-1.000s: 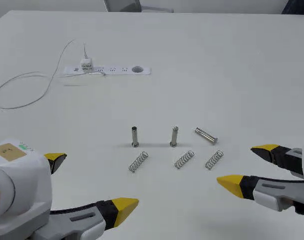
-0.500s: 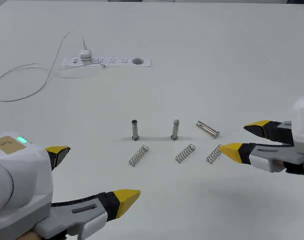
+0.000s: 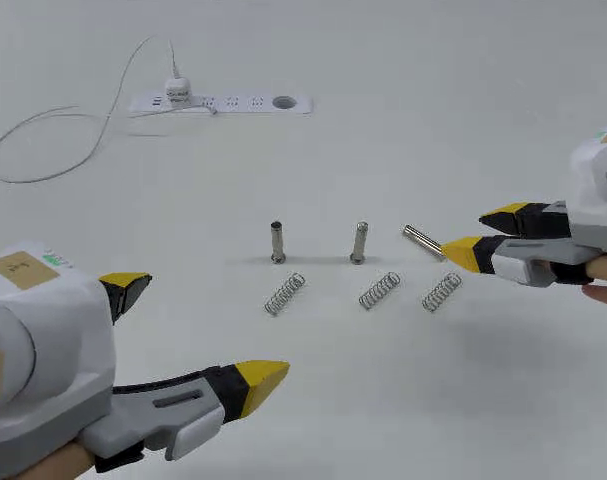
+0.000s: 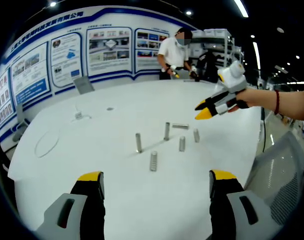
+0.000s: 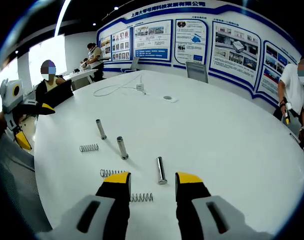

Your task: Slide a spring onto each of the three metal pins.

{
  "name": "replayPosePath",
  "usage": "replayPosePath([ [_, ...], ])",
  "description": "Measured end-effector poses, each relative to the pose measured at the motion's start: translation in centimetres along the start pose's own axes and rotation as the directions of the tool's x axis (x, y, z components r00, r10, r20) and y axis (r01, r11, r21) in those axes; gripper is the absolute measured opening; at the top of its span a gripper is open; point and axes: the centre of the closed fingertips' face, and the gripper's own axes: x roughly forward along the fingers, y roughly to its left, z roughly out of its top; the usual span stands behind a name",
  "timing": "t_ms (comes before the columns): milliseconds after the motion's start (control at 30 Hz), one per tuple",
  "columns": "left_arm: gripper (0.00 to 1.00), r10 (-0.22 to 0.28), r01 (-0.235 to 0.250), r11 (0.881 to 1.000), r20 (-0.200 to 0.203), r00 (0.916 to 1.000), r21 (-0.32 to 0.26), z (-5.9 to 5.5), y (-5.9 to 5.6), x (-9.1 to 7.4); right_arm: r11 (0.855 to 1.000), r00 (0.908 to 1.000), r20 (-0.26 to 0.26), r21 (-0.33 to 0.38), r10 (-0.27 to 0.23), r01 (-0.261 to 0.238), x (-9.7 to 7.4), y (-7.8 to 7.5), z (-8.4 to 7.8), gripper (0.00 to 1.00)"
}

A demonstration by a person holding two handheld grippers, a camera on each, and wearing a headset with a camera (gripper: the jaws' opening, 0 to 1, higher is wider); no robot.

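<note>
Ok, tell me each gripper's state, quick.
Left gripper: open, holding nothing.
Right gripper: open, holding nothing, its tips close to the lying pin.

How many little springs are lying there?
3 springs, on the table: left spring before the left upright pin, middle spring before the middle pin, right spring by the right gripper. None look hidden.
</note>
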Motion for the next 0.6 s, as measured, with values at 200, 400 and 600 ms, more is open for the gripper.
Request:
replayPosePath([
  [200,0.88,-0.005,0.005,1.000,0.004,1.0000,-0.003,0.0,0.0,0.3,1.000,0.9998,-0.019,0.005,0.011,-0.011,1.6,-0.5,0.0,0.34],
  [400,0.88,-0.005,0.005,1.000,0.006,1.0000,-0.006,0.0,0.1,0.5,1.000,0.9986,-0.045,0.005,0.028,-0.028,3.2,-0.7,-0.2,0.32],
  [600,0.87,-0.002,0.002,1.000,0.007,1.0000,-0.012,-0.1,0.3,0.7,0.999,0.9965,-0.070,0.003,0.047,-0.047,4.9,-0.7,-0.5,0.31],
])
